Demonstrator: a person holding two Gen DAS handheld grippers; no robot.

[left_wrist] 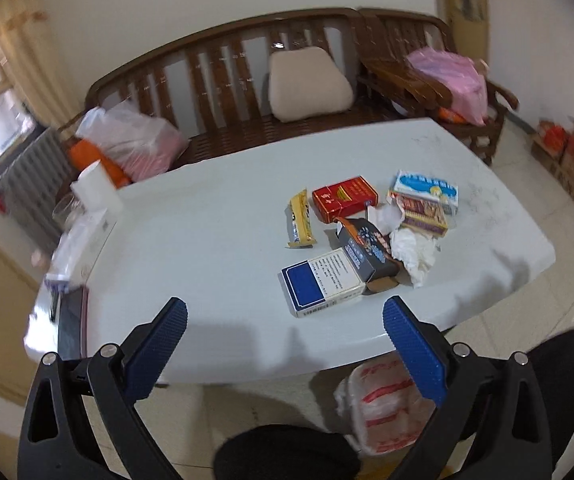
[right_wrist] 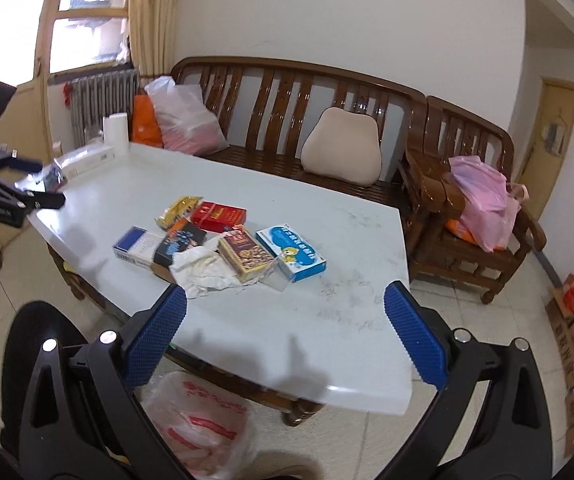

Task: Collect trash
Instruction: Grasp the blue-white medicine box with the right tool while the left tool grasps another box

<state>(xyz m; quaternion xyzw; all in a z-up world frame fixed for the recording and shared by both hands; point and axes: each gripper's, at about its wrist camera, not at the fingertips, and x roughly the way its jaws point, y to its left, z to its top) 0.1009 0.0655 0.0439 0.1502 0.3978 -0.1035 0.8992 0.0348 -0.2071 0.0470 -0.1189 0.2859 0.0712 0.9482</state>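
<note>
Hovering wide open over the white tabletop (left_wrist: 207,240), the left gripper (left_wrist: 285,316) and right gripper (right_wrist: 285,300) hold nothing. Trash sits mid-table: a blue-and-white carton (left_wrist: 321,282), crumpled white tissue (right_wrist: 203,266). Below hangs a red-printed plastic bag (right_wrist: 199,432); its limp mouth could let pieces miss.

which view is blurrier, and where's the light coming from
Left wrist view: smeared toward its left edge, radiator and table clutter soft. Right wrist view: sharper, daylight from the window at upper left; gripper shadows fall on the table's near edge in both.
</note>
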